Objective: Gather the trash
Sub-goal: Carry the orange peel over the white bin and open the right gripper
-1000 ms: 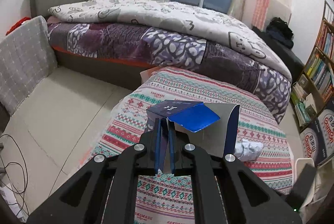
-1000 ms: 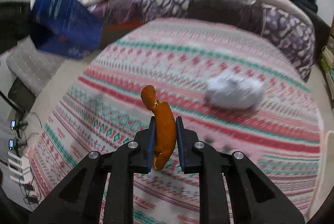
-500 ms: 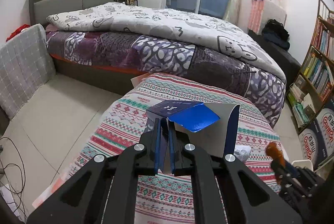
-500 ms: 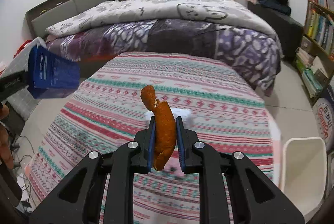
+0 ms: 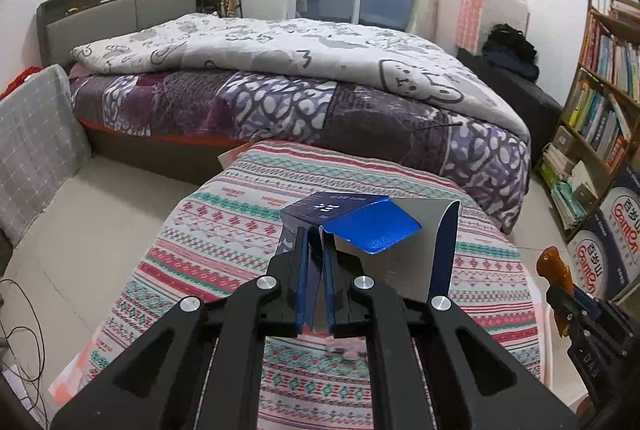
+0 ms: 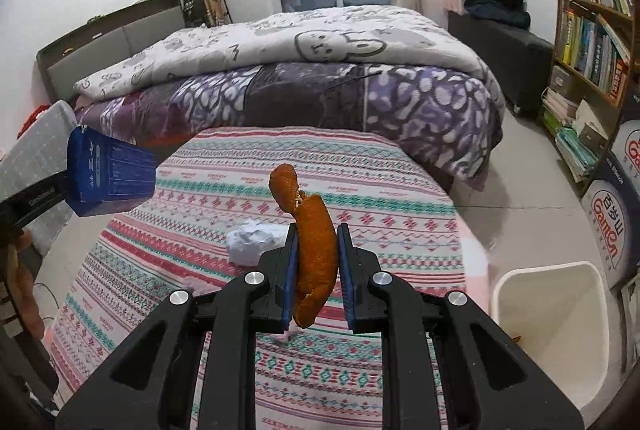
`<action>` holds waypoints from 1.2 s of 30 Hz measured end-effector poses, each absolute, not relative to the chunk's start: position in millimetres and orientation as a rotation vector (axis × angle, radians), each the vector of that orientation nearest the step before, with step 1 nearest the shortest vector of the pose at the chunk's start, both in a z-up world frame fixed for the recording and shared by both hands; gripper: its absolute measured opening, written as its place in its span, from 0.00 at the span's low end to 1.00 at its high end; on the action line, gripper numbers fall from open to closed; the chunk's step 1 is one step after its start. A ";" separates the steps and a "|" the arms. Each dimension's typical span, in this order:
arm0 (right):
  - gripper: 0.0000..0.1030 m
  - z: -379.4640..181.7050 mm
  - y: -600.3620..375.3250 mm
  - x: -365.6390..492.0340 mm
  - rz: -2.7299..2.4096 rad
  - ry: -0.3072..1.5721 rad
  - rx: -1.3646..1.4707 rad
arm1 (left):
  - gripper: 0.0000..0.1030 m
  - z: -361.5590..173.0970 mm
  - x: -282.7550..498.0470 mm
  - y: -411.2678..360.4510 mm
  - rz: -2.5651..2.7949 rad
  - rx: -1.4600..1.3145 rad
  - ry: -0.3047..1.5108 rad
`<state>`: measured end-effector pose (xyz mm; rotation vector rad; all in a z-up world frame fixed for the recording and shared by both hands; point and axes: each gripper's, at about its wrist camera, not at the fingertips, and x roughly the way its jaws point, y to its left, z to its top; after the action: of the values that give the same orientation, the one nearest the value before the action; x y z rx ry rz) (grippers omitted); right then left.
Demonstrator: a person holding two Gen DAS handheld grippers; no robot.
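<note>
Left gripper (image 5: 316, 274) is up off the patterned table (image 5: 224, 230), fingers clamped tight on a flattened blue carton (image 5: 360, 226), level and pointing forward. Right gripper (image 6: 317, 262) rides alongside it to the right, also raised, its two pads (image 6: 290, 262) squeezing a curled orange peel (image 6: 310, 230) that sticks up between them.

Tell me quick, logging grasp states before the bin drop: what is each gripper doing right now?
Left gripper: closed on the blue carton, held above the patterned cloth.
Right gripper: closed on the orange peel, lifted clear of the cloth.
</note>
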<state>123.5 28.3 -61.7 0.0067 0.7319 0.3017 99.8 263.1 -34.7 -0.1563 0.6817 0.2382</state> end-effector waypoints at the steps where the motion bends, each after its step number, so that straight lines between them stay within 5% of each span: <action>1: 0.17 -60.7 24.8 123.1 0.298 0.729 0.010 | 0.07 -33.0 100.8 259.0 0.232 -0.156 0.678; 36: 0.17 -62.6 -131.2 121.7 -0.013 0.763 0.186 | 0.07 -35.0 119.4 102.5 -0.004 -0.023 0.674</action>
<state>121.7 -131.2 -62.6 0.1861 0.7634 -0.0128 119.4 102.5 -35.0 -0.0226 0.6743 -0.0039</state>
